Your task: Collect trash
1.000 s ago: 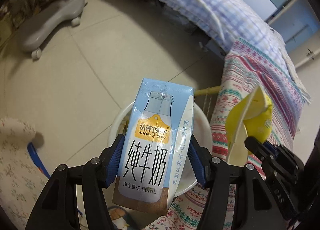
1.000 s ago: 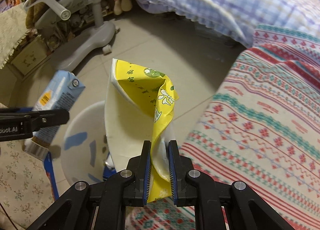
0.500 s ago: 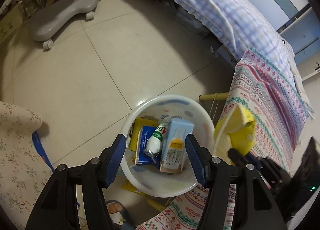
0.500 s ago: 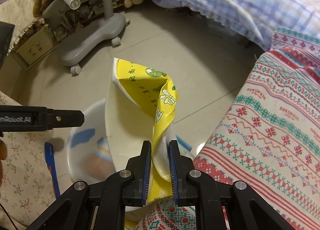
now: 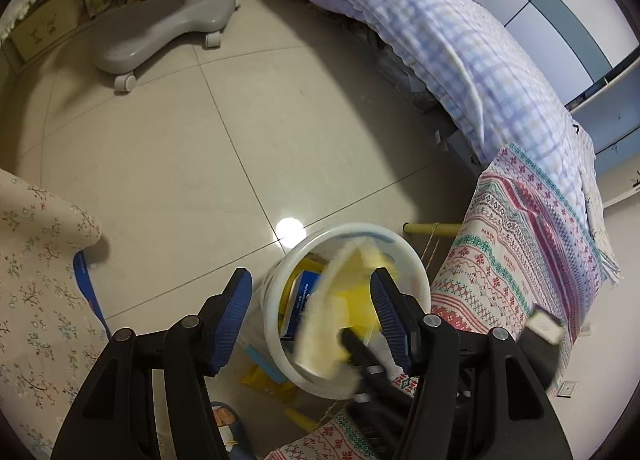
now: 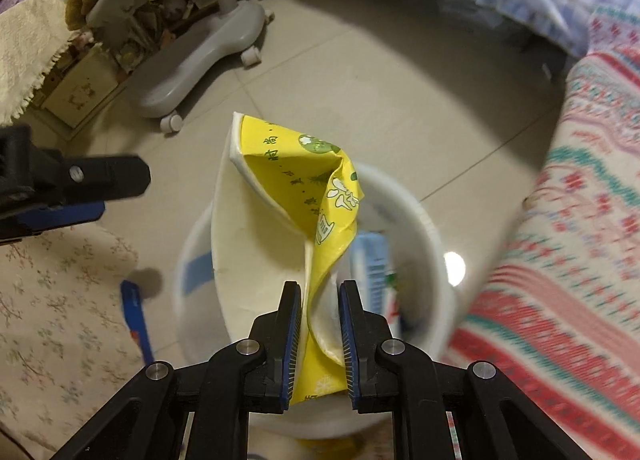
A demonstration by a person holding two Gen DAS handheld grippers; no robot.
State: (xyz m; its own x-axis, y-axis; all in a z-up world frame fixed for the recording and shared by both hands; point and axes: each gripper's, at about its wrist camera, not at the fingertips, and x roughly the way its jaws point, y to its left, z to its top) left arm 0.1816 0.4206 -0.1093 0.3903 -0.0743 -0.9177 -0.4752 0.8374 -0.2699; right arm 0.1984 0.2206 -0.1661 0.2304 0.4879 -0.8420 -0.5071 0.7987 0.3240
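Observation:
A white round trash bin (image 5: 416, 260) stands on the tiled floor beside the bed; it also shows in the right wrist view (image 6: 424, 228). Inside lie a blue milk carton (image 6: 370, 268) and other packaging. My left gripper (image 5: 312, 300) is open and empty above the bin's left side. My right gripper (image 6: 319, 314) is shut on a crushed yellow paper cup (image 6: 304, 196) and holds it over the bin. The cup appears blurred in the left wrist view (image 5: 352, 292), above the bin's opening.
A bed with a striped patterned blanket (image 5: 528, 260) and a checked quilt (image 5: 440, 40) stands right of the bin. A grey wheeled chair base (image 5: 160, 32) stands at the back. A floral cloth (image 5: 36, 268) lies left. Yellow wrappers (image 5: 264, 378) lie by the bin.
My left gripper opened and dropped the milk carton into the bin. My right gripper has moved left with the yellow cup to above the bin.

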